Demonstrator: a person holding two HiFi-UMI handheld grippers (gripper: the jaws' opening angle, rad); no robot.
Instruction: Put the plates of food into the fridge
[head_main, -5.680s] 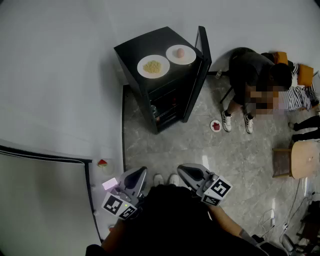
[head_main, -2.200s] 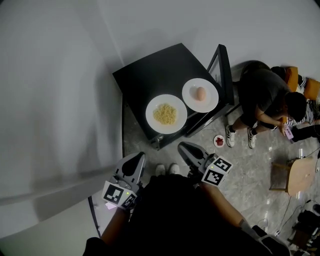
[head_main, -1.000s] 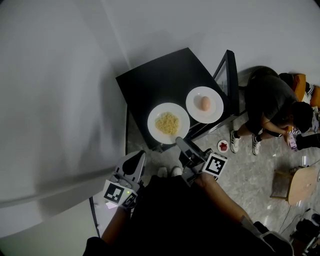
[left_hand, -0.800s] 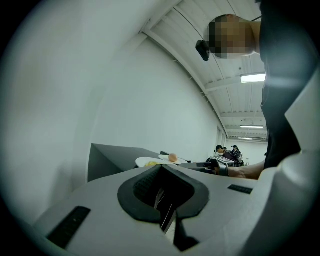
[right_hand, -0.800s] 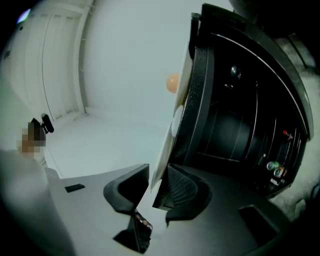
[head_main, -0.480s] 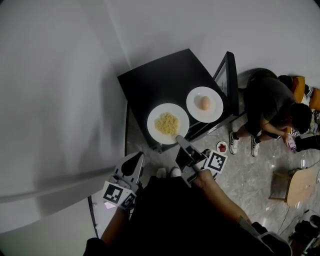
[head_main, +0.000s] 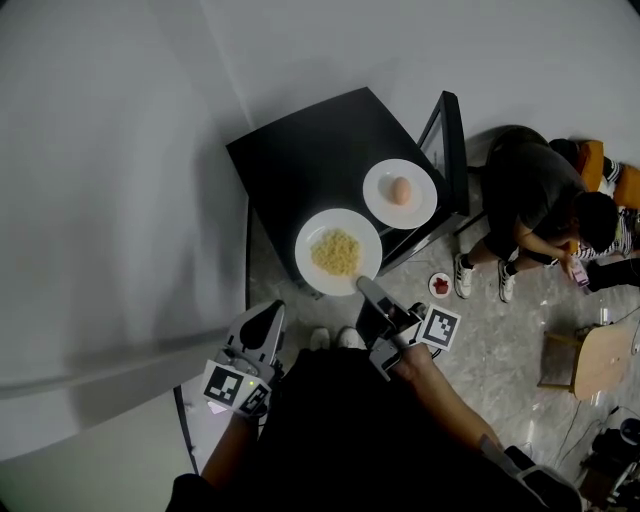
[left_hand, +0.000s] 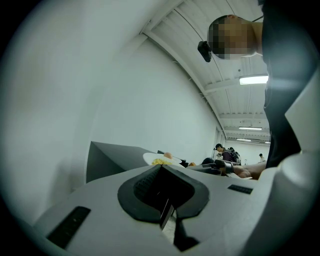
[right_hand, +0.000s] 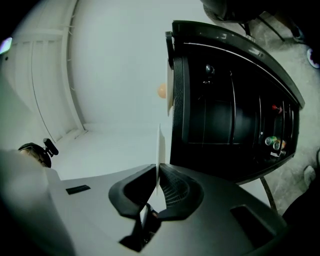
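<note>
A white plate of yellow noodles (head_main: 338, 252) and a white plate with an egg (head_main: 399, 193) rest on top of the black fridge (head_main: 300, 160). My right gripper (head_main: 366, 285) is at the near rim of the noodle plate. Its jaws have just been closing, and in the right gripper view the plate's thin rim (right_hand: 160, 145) stands edge-on between the pads, with the right gripper (right_hand: 158, 172) shut on it. The egg plate (right_hand: 169, 95) shows further off. My left gripper (head_main: 262, 318) hangs low at the left, away from the fridge, and its left gripper (left_hand: 162, 172) tips meet on nothing.
The fridge door (head_main: 447, 140) stands open at the right, and shelves with a few items show inside the fridge (right_hand: 225, 115). A person (head_main: 545, 210) sits on the floor to the right. A small dish (head_main: 439, 285) lies on the floor near their feet. A white wall runs along the left.
The right gripper has rolled a little at the noodle plate's near rim and its jaws have closed on that rim. The left gripper has stayed where it was.
</note>
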